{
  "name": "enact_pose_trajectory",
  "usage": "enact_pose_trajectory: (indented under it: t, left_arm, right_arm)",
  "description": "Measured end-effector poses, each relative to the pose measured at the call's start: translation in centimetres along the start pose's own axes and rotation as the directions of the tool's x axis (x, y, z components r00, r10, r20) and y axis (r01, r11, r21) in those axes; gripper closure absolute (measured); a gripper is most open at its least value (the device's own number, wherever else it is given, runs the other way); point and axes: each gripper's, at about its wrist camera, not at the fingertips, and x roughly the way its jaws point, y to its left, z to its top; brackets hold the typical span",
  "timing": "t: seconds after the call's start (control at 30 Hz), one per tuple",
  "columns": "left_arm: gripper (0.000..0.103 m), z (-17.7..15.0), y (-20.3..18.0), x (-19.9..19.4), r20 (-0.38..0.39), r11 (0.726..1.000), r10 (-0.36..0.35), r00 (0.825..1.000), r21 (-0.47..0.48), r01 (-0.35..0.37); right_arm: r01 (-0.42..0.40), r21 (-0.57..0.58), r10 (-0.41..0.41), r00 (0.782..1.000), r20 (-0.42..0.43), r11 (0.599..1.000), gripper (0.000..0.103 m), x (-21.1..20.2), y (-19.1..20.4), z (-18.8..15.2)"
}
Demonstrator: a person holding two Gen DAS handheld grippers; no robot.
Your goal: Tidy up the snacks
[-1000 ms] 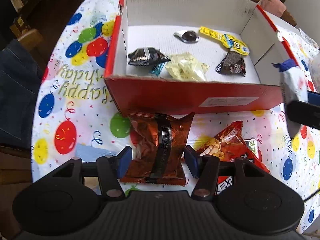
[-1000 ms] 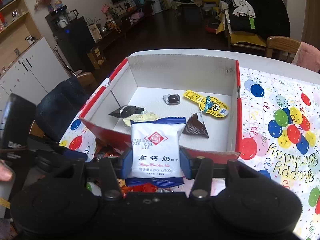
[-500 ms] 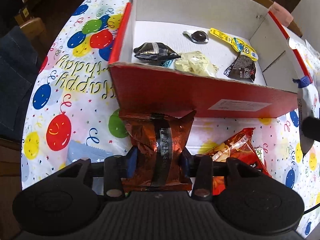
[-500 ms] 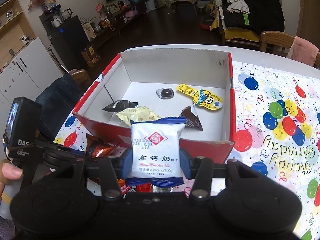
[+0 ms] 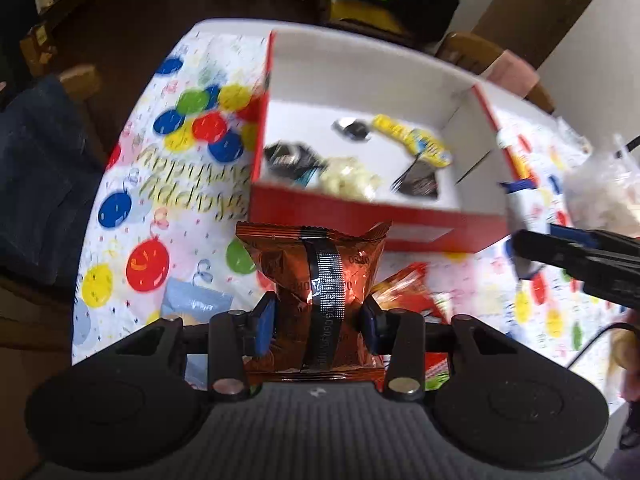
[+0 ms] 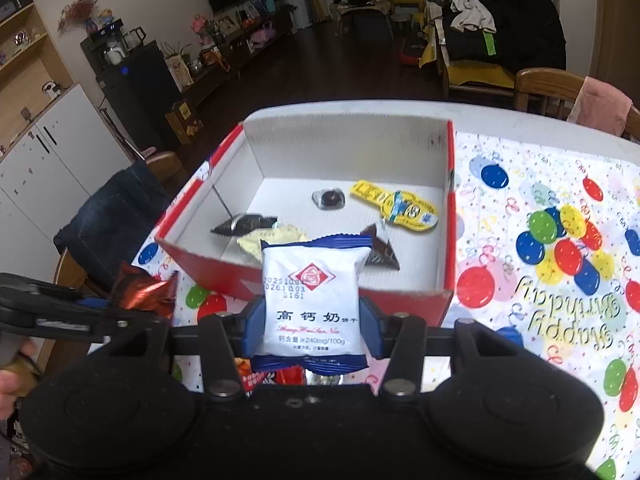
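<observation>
My left gripper (image 5: 318, 318) is shut on a copper-brown foil snack bag (image 5: 320, 276), held upright and lifted off the tablecloth in front of the red box (image 5: 360, 216). In the right wrist view my right gripper (image 6: 314, 326) is shut on a white and blue biscuit packet (image 6: 314, 292), held just before the red box's (image 6: 404, 300) near wall. Inside the box lie several small snacks: a black packet (image 6: 244, 224), a pale yellow packet (image 6: 276, 238), a round dark candy (image 6: 329, 199), a yellow pouch (image 6: 394, 204) and a dark triangular packet (image 6: 380, 252).
A balloon-print birthday tablecloth (image 6: 540, 240) covers the table. A red snack bag (image 5: 404, 284) and a light blue packet (image 5: 196, 300) lie on it near the left gripper. Wooden chairs (image 6: 560, 88) stand behind the table. A hand (image 6: 12, 380) shows at the left edge.
The left gripper's jaws closed on the copper foil bag and lifted it up off the tablecloth, the view pulling back from the box. The right gripper held still with its white packet.
</observation>
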Motion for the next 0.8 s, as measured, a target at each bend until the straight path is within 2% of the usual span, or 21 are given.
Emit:
enact_pose_trajectory:
  t: [0.13,0.23,0.37,0.6,0.8]
  left_arm:
    - [0.062,2.4,-1.3,-1.8,0.048,1.000,-0.018,0.999,0.023,0.017]
    - [0.062,4.5,-2.2,-2.1,0.083,0.999,-0.001,0.997,0.034,-0.002]
    - [0.062,7.2,-3.2,-1.6,0.085,0.999,0.008,0.996,0.033,-0.011]
    - [0.062,12.1,-4.7,0.9,0.067,0.996,0.078,0.995,0.042,-0.081]
    - [0.062,15.3,-5.1,5.0,-0.006,0.990,0.132,0.991,0.056,-0.131]
  right_arm:
    - [0.006,0.006,-0.006,1.000,0.019,1.000,0.055,-0.2,-0.3,1.5]
    - [0.017,-0.001,-0.017,0.999,0.033,1.000,0.055,0.1,-0.5,2.9]
    - [0.025,-0.009,-0.025,0.999,0.033,1.000,0.055,0.9,-1.0,4.9]
    - [0.037,-0.024,-0.037,0.999,0.011,0.999,0.055,3.2,-2.1,8.4]
    - [0.056,-0.041,-0.058,0.997,-0.055,0.998,0.055,7.0,-3.1,10.3]
